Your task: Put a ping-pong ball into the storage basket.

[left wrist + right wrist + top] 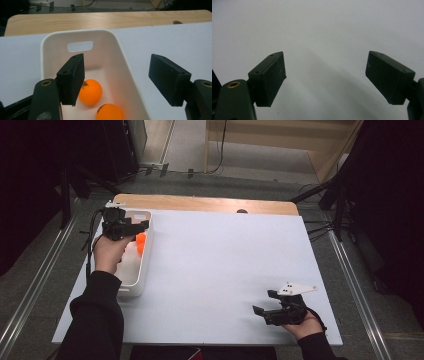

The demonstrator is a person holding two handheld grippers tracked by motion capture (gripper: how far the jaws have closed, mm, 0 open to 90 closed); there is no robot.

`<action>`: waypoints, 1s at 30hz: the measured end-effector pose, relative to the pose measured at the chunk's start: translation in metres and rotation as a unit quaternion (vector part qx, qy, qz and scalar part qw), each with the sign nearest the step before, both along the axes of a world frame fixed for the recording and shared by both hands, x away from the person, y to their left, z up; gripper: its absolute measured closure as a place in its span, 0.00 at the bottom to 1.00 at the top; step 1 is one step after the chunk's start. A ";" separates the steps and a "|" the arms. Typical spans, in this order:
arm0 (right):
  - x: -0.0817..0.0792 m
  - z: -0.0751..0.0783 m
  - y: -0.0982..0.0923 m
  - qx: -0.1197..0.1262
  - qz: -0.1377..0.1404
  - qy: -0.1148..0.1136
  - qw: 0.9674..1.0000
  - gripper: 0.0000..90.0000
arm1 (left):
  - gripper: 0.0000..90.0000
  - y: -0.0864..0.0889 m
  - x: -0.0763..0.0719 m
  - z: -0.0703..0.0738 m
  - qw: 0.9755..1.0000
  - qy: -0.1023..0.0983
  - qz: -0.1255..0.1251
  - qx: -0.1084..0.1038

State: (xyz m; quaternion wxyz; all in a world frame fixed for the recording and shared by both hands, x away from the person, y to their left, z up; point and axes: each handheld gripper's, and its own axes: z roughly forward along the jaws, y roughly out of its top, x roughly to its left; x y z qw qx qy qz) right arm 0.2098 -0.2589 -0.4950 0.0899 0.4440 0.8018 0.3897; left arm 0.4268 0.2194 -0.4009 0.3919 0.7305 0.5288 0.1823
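Both orange balls (90, 91) already lie in the white bin (50, 40), your left hand-held gripper (117, 80) hangs open and empty above it, your right hand-held gripper (325, 80) gapes idle well away from it.

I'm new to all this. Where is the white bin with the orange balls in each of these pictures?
High view: the white bin lies at the table's left edge, under the left gripper.
Left gripper view: the bin fills the lower middle, between the open jaws, its handle slot at the far end.
Right gripper view: bare white tabletop lies past the open jaws.
Shared landmark: the orange balls inside the bin, in the high and left gripper views.
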 end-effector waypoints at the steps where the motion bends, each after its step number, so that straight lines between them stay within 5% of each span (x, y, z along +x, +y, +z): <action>1: 0.000 0.000 0.000 0.000 0.000 0.000 1.000 0.17 | 0.33 -0.001 -0.001 0.001 1.000 0.001 -0.006 -0.001; 4: 0.000 0.000 0.000 0.000 0.001 0.000 1.000 0.17 | 0.32 -0.005 -0.003 0.004 1.000 0.000 -0.021 0.003; 7: 0.000 0.000 0.000 0.001 0.001 -0.001 1.000 0.17 | 0.32 -0.007 -0.006 0.007 0.999 0.005 -0.040 -0.021; 13: 0.000 -0.001 -0.001 0.001 -0.001 -0.001 1.000 0.17 | 0.32 -0.008 -0.013 0.011 0.997 0.001 -0.068 -0.033; 19: 0.000 0.000 -0.001 0.002 0.000 -0.002 1.000 0.17 | 0.32 -0.016 -0.020 0.011 0.995 0.001 -0.098 -0.011; 30: 0.000 0.001 0.000 0.003 0.001 -0.005 1.000 0.17 | 0.32 -0.024 -0.036 0.012 0.990 -0.005 -0.140 -0.032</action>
